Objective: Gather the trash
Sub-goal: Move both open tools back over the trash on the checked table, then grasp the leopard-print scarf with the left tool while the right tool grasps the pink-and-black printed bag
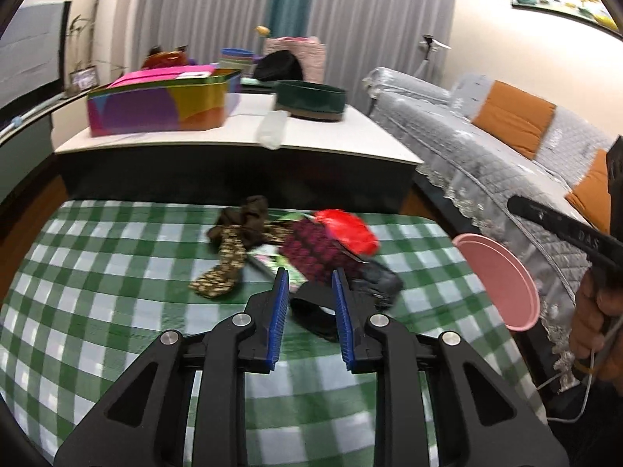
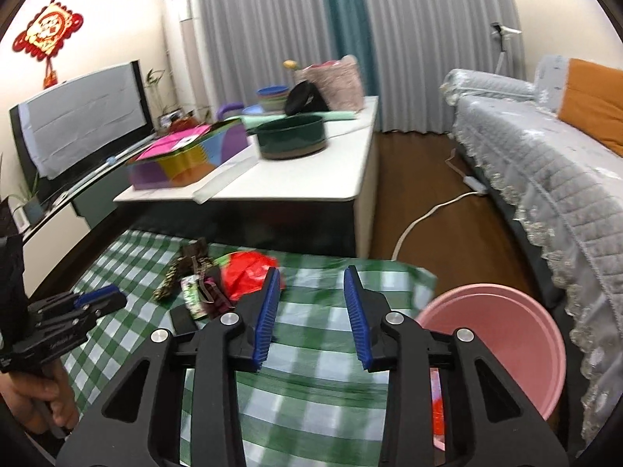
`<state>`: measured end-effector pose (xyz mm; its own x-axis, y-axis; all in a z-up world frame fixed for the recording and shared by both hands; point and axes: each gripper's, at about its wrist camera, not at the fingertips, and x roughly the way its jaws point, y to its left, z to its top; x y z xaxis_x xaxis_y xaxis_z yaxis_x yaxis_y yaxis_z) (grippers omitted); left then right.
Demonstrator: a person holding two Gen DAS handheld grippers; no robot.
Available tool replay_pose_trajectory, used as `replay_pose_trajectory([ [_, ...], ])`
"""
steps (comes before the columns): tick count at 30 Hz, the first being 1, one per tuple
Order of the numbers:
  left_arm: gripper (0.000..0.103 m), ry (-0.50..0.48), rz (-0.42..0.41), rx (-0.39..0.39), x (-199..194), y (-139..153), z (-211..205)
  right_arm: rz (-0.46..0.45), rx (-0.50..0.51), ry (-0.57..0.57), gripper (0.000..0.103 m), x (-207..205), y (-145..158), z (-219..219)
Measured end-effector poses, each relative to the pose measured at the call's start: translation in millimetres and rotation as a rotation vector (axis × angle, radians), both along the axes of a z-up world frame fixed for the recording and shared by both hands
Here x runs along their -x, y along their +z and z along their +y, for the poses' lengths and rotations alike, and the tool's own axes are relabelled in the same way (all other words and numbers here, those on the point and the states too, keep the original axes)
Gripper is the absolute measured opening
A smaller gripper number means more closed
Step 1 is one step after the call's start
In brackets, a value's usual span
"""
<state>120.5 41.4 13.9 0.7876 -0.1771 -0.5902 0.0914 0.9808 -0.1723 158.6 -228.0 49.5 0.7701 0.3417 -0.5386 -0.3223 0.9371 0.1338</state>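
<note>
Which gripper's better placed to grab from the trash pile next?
Left. The left gripper is open, jaws right at the trash pile. The right gripper is open over bare checkered cloth beside the pink bin.

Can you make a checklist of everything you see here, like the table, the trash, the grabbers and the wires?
Surface: green checked cloth.
Job's things: trash pile with a red bag at the cloth's far side; pink bin beside the cloth's right edge.
Clutter: colourful box and green pot on the white table.
Grippers: left gripper open near the pile; right gripper open, empty.
Cables: white cord on the floor.
Surroundings: sofa, TV, curtains.
</note>
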Motion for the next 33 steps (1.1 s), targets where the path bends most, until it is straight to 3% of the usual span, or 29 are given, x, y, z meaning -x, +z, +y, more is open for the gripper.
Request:
replay_pose_trajectory([
  [13,0.023,0.1,0.051,0.018,-39.1,-31.1,34.0,0.045,0.026,0.203,0.034,-23.3,-46.9,86.3],
  [29,0.028,0.13,0.143,0.038,-77.2,-63.6,43.7,0.109,0.07,0.296,0.034,-46.5,-81.6,125.1],
  [33,0.027,0.129,0.156,0.048,-80.2,-65.0,43.5,0.122,0.074,0.306,0.019,-49.7,-84.5,127.8],
])
